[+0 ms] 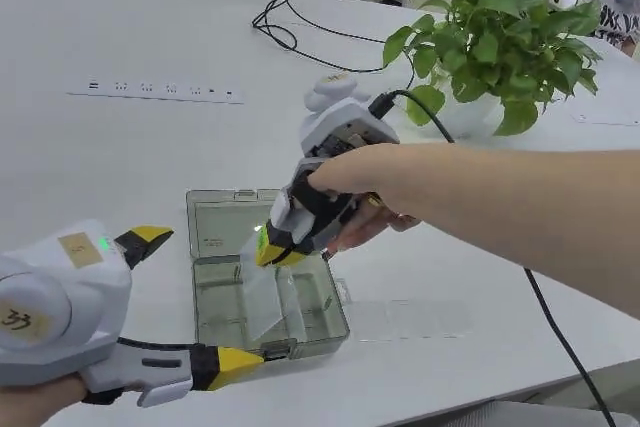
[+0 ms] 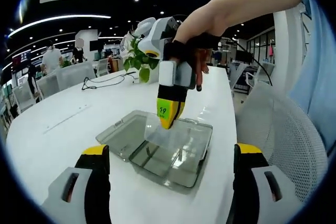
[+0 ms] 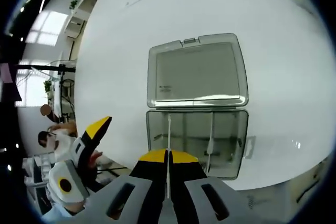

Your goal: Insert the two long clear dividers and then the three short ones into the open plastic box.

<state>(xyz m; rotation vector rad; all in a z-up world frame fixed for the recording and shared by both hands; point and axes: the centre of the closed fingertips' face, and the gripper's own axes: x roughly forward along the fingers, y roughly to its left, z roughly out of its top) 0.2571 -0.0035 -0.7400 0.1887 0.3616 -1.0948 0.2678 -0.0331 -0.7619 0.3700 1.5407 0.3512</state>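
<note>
A: State of right fingers [image 3: 154, 157]?
B: Pinched tight on a clear divider [image 1: 265, 299], which reaches below them into the open box [image 1: 338, 332].
A: And left fingers [image 2: 97, 153]?
B: Spread wide, empty; box just ahead.

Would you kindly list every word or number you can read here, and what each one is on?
"39": handwritten on the right tongs' yellow tip.
"33", uncertain: round sticker on the left tongs' white body.
Print on the box lid: too small to read.
</note>
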